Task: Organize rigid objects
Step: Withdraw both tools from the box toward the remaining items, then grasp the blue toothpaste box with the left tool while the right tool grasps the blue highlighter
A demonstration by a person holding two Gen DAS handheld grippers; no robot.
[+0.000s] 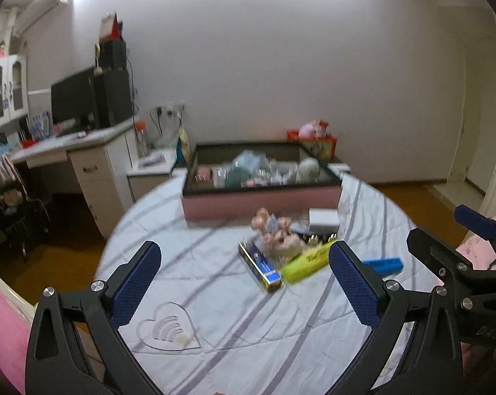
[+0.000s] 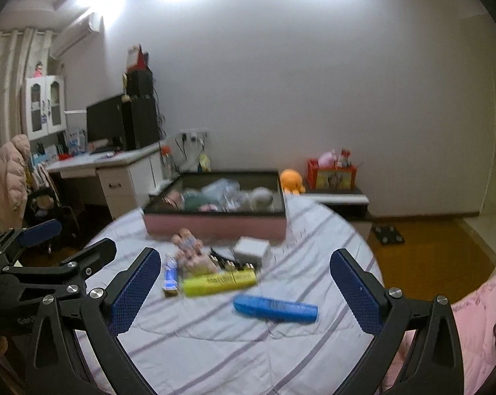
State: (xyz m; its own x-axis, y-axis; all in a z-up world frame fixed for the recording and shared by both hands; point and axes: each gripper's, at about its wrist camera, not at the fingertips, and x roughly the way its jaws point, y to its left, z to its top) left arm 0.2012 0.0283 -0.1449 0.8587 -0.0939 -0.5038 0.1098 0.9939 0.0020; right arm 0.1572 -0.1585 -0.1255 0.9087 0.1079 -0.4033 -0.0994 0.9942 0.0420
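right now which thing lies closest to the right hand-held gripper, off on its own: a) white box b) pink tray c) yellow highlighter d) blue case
d: the blue case lies alone on the striped sheet, nearest the open right hand-held gripper.

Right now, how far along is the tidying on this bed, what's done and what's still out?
Partly done: the pink box already holds several items. Nothing is in hand; the left gripper and right gripper are both open and empty. Still loose on the striped sheet: the yellow box, blue case, white box and small figurines.
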